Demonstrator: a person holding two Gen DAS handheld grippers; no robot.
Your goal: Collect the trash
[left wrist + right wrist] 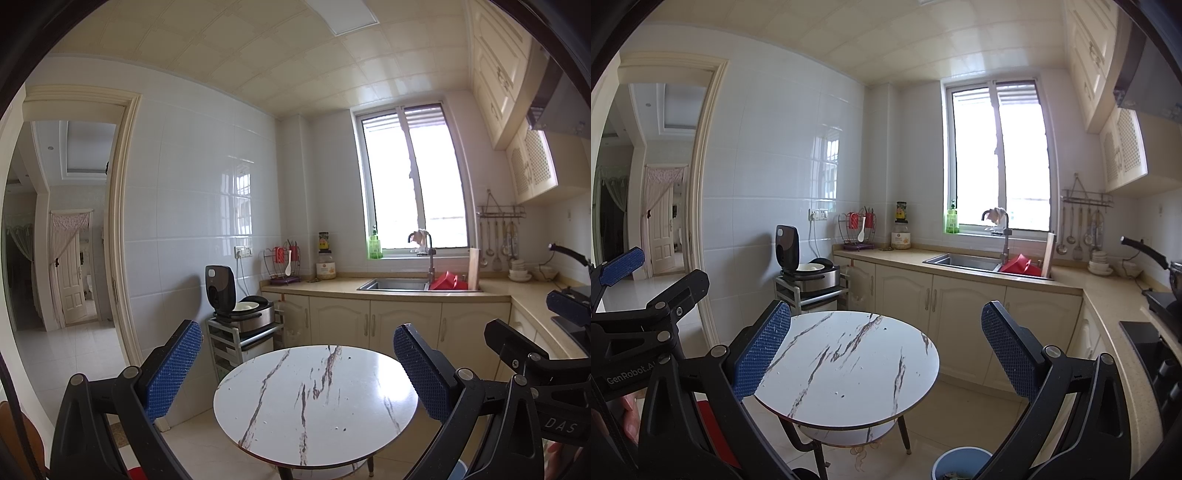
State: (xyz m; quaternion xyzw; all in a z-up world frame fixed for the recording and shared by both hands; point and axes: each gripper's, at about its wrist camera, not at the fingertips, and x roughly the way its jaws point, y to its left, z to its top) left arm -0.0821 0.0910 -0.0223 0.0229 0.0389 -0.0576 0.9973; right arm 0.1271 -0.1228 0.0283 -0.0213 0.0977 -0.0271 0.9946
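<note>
A round white marble-pattern table [332, 406] [849, 354] stands in front of both grippers. A few tiny dark crumbs [343, 429] [842, 397] lie scattered on its top. A blue trash bin [960, 461] sits on the floor at the table's near right, with some scraps inside. My left gripper [297, 365] is open above the table's near edge and holds nothing. My right gripper [884, 343] is open too and also holds nothing. Each gripper shows at the edge of the other's view, the left gripper [628, 295] beside the right one.
An L-shaped counter [960, 273] with a sink [964, 260] and a red item runs along the back and right. A rice cooker [809, 269] sits on a rack left of it. A stove [1152, 347] is at the right and a doorway [74, 221] at the left.
</note>
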